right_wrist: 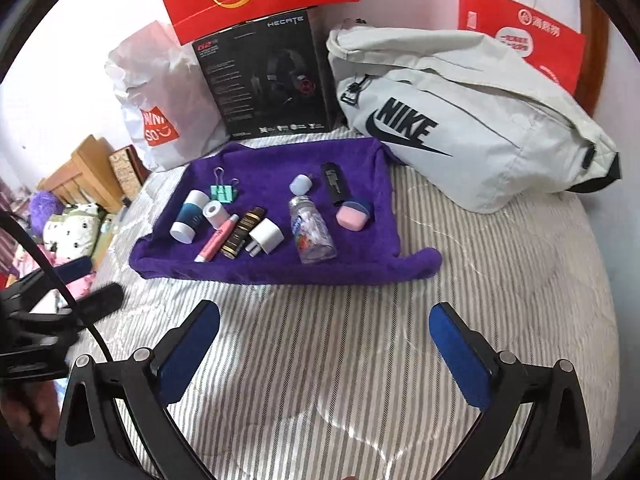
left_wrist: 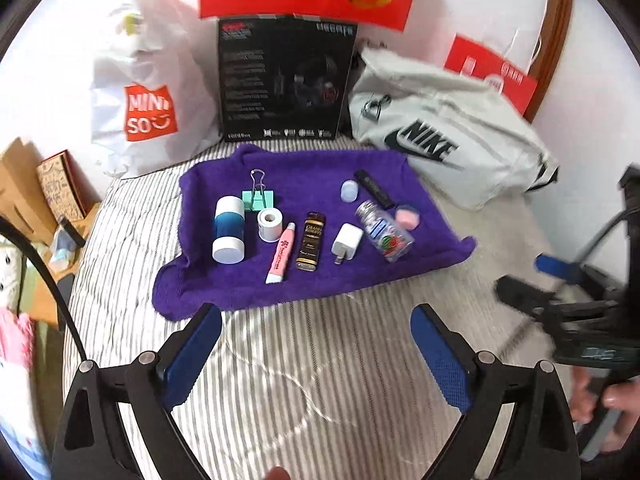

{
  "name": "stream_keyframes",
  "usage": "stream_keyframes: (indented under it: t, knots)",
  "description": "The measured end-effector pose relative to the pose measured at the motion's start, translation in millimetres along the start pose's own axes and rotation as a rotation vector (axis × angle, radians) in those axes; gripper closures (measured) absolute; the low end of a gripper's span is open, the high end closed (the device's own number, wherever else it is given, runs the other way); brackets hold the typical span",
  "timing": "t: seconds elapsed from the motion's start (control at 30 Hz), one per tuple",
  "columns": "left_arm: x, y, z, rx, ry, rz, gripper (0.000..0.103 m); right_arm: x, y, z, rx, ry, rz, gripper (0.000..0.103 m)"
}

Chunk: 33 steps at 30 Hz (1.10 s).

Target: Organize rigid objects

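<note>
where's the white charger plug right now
The white charger plug lies on the purple towel near its front edge, between the dark gold-lettered tube on its left and the clear bottle on its right.

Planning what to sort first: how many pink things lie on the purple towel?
2. A pink tube lies near the towel's front edge, left of the brown bottle; a pink case sits at the right side. Nothing seems hidden.
</note>
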<state>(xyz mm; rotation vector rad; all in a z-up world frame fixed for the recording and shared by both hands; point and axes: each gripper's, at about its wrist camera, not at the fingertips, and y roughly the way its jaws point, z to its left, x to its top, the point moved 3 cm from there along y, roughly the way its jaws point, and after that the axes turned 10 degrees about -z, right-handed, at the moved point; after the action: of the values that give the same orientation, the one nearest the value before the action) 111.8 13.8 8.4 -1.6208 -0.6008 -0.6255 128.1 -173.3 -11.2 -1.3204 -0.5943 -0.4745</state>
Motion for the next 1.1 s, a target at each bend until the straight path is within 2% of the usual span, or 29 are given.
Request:
stream_keyframes:
  t: [0.17, 0.33, 0.53, 1.1]
  knots:
    - [-1.9, -27.8, 6.4, 0.057, -0.047, -0.053, 0.007, -2.3, -16.0, 4.8, -0.055, -0.011, -0.009, 0.0]
    - [-5.6, -39.8, 10.5, 0.034, -0.097, -0.063, 0.007, -4.1, -30.3, 11.2, -0.109, -0.046, -0.013, 0.0]
    - [-13.6, -48.0, 5.5, 0.057, -0.052, -0.062, 0.007, -6.2, -46.8, 16.3, -0.127, -0.067, -0.034, 0.0]
    - [-14.9, -61.6, 1.2, 0.061, -0.051, -0.074, 0.007, -5.9, -69.8, 21.9, -0.131, -0.086, -0.071, 0.0]
